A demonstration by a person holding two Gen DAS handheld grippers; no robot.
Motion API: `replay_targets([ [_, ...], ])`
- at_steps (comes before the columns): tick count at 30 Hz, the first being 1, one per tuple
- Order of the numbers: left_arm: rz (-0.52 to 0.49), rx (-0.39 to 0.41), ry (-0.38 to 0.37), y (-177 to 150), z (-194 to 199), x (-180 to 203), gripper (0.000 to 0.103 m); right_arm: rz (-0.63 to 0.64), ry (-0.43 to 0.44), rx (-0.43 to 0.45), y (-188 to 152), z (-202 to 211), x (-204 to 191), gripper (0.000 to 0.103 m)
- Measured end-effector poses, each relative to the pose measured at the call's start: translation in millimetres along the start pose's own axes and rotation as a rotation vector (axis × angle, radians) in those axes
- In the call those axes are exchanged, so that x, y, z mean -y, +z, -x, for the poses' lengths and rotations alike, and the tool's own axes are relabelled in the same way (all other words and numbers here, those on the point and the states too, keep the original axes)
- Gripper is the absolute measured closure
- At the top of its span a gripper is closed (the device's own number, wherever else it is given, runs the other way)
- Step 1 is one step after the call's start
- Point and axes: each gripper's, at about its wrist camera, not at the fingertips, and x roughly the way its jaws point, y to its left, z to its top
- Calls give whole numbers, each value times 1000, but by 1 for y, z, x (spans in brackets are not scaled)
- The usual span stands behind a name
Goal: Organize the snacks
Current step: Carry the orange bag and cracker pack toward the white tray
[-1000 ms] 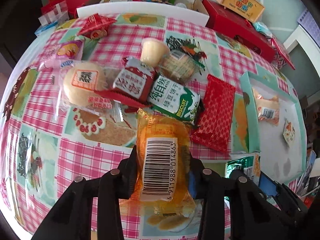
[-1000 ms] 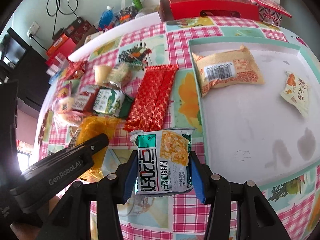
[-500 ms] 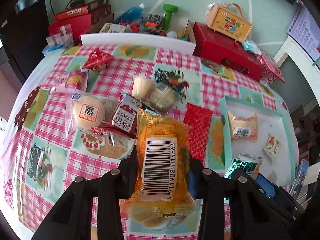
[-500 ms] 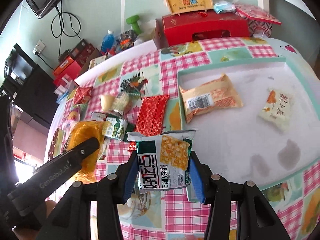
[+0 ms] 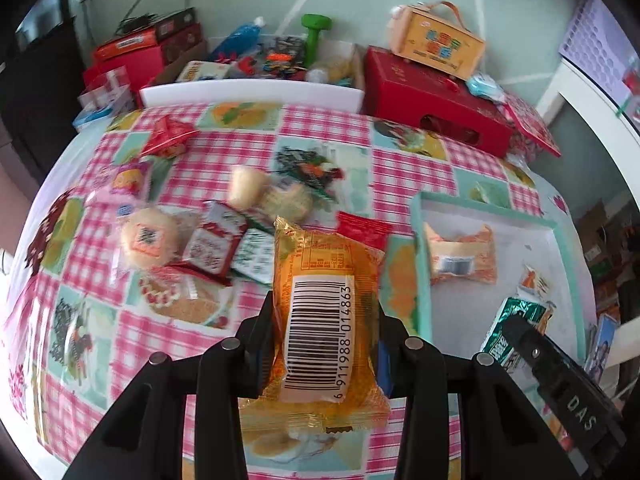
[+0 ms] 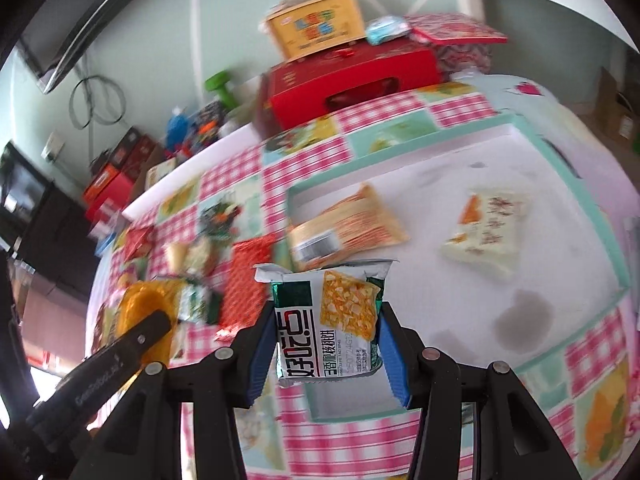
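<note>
My left gripper (image 5: 325, 332) is shut on an orange cake packet (image 5: 326, 312) with a barcode, held above the checked tablecloth left of the tray. My right gripper (image 6: 326, 338) is shut on a green and white biscuit packet (image 6: 330, 320), held over the near left edge of the teal-rimmed white tray (image 6: 560, 152). The tray (image 5: 422, 264) holds an orange packet (image 6: 348, 228) and a small white packet (image 6: 486, 232). The biscuit packet also shows in the left wrist view (image 5: 516, 320), over the tray.
Several loose snacks lie in a heap (image 5: 208, 236) on the cloth left of the tray, with a red packet (image 6: 248, 280) beside it. A red box (image 5: 432, 96) with a yellow carton (image 5: 440, 40) on top stands at the back, among boxes and a green dumbbell (image 5: 314, 34).
Both grippers have risen and moved right towards the tray with their packets still held. The right one now hangs over the tray's near left edge.
</note>
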Motion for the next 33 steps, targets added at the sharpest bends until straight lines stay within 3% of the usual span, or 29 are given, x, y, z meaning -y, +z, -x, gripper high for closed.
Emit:
replay_targets([
  [5, -51, -32, -40, 1, -10, 31, 61, -82, -42, 29, 10, 5, 33, 52],
  [13, -135, -53, -90, 3, -23, 84, 61, -156, -186, 90, 19, 14, 78, 52],
  [20, -156, -90, -119, 4, -46, 113, 61, -225, -255, 107, 23, 16, 114, 52],
  [33, -194, -119, -138, 2, -76, 145, 61, -264, -290, 118, 27, 9, 131, 52],
])
